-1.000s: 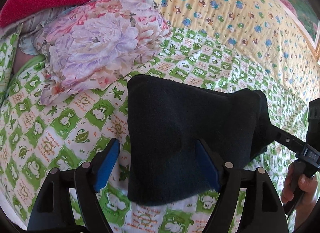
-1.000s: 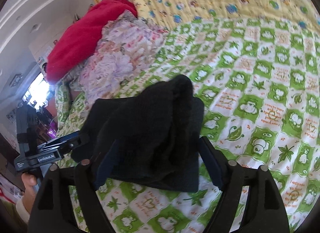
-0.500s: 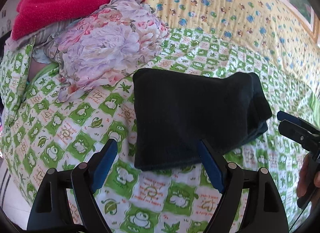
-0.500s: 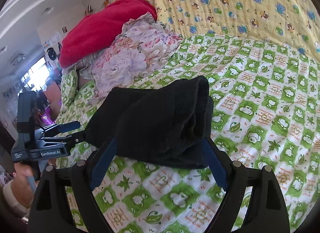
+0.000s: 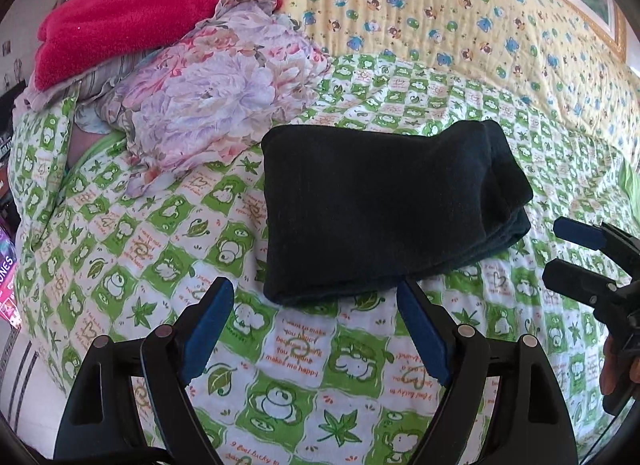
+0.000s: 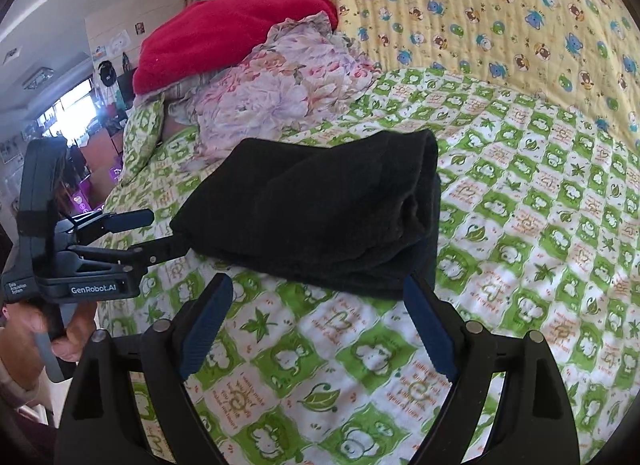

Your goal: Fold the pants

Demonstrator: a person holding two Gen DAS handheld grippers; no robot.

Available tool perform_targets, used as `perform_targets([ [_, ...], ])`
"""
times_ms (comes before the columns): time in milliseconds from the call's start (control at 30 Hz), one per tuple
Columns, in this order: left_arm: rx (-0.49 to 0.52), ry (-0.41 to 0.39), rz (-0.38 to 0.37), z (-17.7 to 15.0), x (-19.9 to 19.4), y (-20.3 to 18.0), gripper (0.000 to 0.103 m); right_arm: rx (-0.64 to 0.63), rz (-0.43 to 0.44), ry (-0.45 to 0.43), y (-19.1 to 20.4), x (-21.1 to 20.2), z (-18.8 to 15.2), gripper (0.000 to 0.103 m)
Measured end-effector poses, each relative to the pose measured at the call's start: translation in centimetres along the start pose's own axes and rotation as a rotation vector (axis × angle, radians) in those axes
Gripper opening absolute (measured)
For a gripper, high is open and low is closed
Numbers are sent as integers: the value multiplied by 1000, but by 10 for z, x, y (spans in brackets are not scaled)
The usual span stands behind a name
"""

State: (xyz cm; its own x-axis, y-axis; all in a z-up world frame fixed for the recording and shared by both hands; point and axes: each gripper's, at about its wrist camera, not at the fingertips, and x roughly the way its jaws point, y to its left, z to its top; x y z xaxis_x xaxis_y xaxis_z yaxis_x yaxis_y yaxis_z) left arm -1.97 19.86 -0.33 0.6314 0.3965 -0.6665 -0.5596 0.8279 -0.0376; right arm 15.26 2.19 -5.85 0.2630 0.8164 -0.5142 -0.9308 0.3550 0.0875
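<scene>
The black pants [image 5: 380,205] lie folded into a thick rectangle on the green-and-white frog-print bedspread [image 5: 280,377]. My left gripper [image 5: 316,329] is open just short of their near edge, with only bedspread between its blue pads. The right gripper [image 5: 572,255] shows at the right of the left wrist view, open, a little off the pants' right end. In the right wrist view the pants [image 6: 320,217] lie ahead of my open right gripper [image 6: 320,325], its right fingertip close to their corner. The left gripper [image 6: 160,231] is at their left end, open.
A floral cloth bundle [image 5: 208,97] with a red blanket [image 5: 140,13] on top sits behind the pants at the left. A yellow bear-print quilt [image 5: 460,25] covers the far side. The bed's edge [image 5: 36,345] drops off at the left. A hand [image 6: 28,329] grips the left tool.
Both grippers have drawn back from the pants. A second ago their fingers stood around the cloth; now the pants lie free and flat on the bedspread.
</scene>
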Motion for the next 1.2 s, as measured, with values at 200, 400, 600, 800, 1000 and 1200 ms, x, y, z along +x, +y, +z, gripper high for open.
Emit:
perform_targets([
  [200, 18, -5, -1, -5, -6, -4, 84, -9, -7, 2, 6, 1, -6, 87],
  [400, 31, -18, -3, -8, -10, -8, 86, -16, -11, -1, 10, 3, -7, 88],
  [600, 45, -22, -4, -10, -11, -12, 88, -18, -8, 4, 14, 6, -7, 88],
  [800, 44, -18, -8, -9, -9, -12, 88, -16, -10, 3, 15, 8, -7, 88],
  [1000, 44, -12, -9, -8, -6, -11, 88, 2, -7, -3, 12, 11, -7, 88],
  [1200, 44, -7, -11, -8, -3, -11, 88, 2, -1, -3, 11, 13, -6, 88],
])
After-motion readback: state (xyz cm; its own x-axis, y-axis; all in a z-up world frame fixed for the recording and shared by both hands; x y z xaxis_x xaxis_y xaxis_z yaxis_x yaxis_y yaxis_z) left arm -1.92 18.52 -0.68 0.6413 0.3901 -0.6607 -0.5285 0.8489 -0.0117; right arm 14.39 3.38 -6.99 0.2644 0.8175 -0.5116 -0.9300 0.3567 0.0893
